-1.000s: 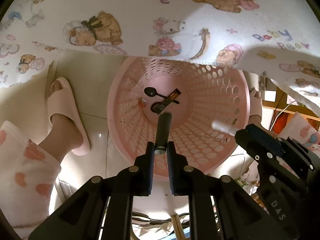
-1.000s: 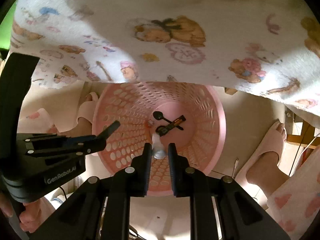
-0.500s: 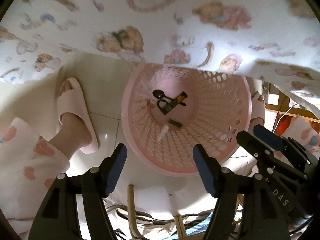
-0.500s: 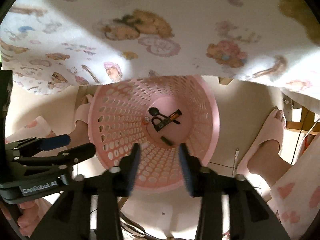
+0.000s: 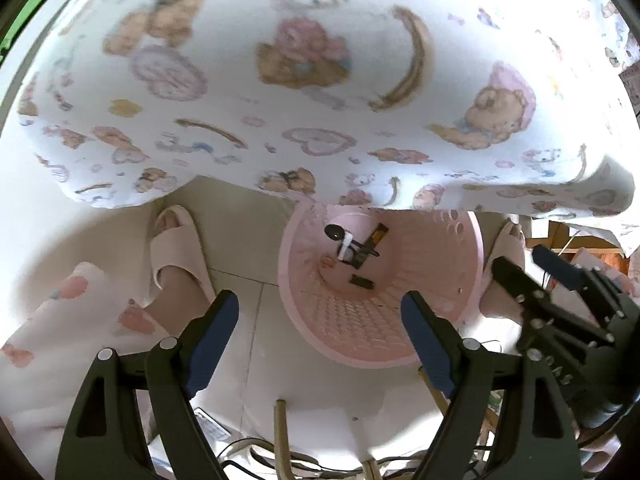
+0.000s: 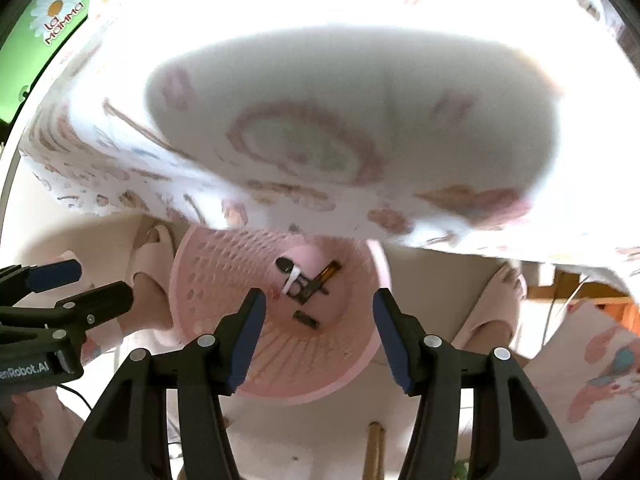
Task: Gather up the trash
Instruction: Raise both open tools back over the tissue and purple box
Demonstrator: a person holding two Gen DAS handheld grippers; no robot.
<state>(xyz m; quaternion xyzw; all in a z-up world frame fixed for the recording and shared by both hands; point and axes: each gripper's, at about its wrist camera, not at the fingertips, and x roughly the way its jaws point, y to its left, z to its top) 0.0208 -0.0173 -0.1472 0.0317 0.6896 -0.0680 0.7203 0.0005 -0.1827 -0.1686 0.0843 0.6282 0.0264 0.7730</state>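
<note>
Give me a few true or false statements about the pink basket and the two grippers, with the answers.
1. The left gripper holds a dark stick. False: its jaws are open and empty.
2. A black spoon lies in the pink basket. True.
3. The right gripper is clamped on a white scrap. False: it is open, nothing between its fingers.
4. The basket stands on the patterned cloth. False: it is on the floor, below the cloth's edge.
5. A slipper sits left of the basket. True.

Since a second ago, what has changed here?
Both tools let go: the left tool dropped a dark stick, the right tool a white piece, into the pink basket. Their jaws have just been opening, nothing between them. The basket stayed put.
</note>
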